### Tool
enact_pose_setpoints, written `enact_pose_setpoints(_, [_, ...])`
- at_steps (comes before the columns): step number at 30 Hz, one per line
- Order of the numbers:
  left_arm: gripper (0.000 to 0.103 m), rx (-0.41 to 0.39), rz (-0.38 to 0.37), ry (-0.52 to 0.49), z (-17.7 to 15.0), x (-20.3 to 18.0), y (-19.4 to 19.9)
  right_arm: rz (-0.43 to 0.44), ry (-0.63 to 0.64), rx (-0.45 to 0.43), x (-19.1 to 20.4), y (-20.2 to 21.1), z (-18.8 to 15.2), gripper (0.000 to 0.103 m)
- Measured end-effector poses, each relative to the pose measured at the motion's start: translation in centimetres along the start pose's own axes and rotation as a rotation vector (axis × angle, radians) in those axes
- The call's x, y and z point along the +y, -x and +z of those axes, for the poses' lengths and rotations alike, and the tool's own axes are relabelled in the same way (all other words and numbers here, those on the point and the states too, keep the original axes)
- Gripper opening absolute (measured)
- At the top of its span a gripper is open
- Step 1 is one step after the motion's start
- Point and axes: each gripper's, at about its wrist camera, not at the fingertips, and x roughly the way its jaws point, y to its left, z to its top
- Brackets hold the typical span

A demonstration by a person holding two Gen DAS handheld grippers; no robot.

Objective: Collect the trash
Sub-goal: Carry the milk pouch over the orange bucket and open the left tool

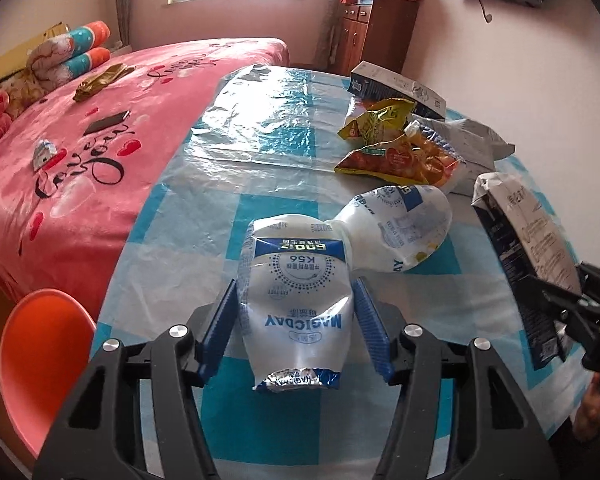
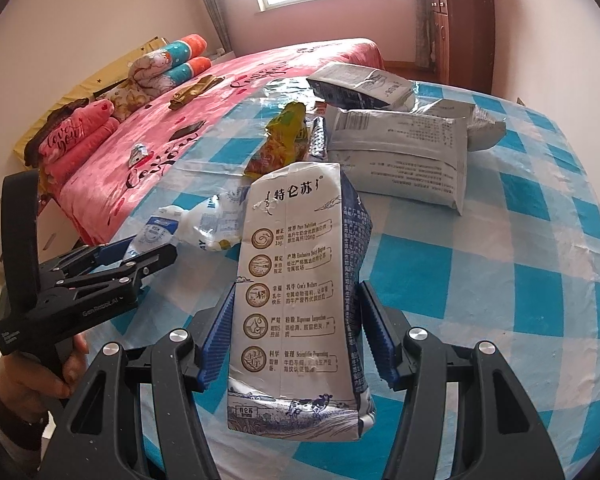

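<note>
**Both hands loaded, no bin in sight**

I have a piece of trash in each hand. The left gripper (image 1: 296, 324) has its jaws clenched on the crumpled white MAGICDAY pouch (image 1: 296, 300); its blue pads pinch the waist of the pouch and the foil end hangs toward me. A second white pouch (image 1: 396, 232) lies on the worktop (image 1: 180, 240) just behind it, touching or nearly so. The right gripper (image 2: 296, 332) grips the flattened milk carton (image 2: 300, 300) upright; the left pad is hard against it, while the right pad looks a shade off the dark side panel, so I judge that hold looser.

To carry these off well I would keep both squeezes steady, lift straight up so the held pouch does not drag its neighbour, and keep the carton from pivoting around the single firm pad.

Still to collect: the yellow and orange snack wrappers (image 1: 396, 148), the grey bag (image 2: 400, 160) and another carton (image 2: 360, 84) at the far side.

I cannot see any bin or sack to drop things into. The lower ends of both held items hide what lies beneath, and small scraps on the pink bed (image 1: 80, 184) are too small to name
</note>
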Motion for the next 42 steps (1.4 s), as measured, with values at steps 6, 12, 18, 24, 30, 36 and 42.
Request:
enact_pose_setpoints(6, [0.059, -0.038, -0.041, 0.061, -0.3, 1.3, 1.8, 0.07, -0.024, 0.025, 0.9, -0.6, 0.2, 0.06])
enact_pose_setpoints(12, [0.059, -0.111, -0.034, 0.108, -0.6, 3.9, 5.7, 0.182, 0.002, 0.056, 4.4, -1.5, 1.3, 0.06])
enact_pose_setpoints(18, [0.059, -0.166, 0.053, 0.193, -1.9, 8.8, 9.2, 0.331, 0.075, 0.108, 10.6, -3.0, 2.9, 0.06])
enact_pose_setpoints(24, [0.059, -0.146, 0.177, 0.306, -4.8, 15.2, 10.3, 0.457, 0.173, 0.191, 17.9, -5.8, 3.9, 0.06])
enact_pose_setpoints(30, [0.059, -0.097, 0.254, 0.414, -7.7, 20.2, 9.5, 0.519, 0.266, 0.24, 24.1, -8.0, 3.9, 0.06])
enact_pose_setpoints(36, [0.068, -0.041, 0.323, 0.468, -9.6, 22.6, 8.2, 0.55, 0.25, 0.28, 27.5, -10.9, 3.9, 0.076])
enact_pose_setpoints(42, [0.077, -0.008, 0.387, 0.508, -10.7, 24.1, 7.8, 0.517, 0.236, 0.243, 26.3, -10.3, 2.9, 0.082])
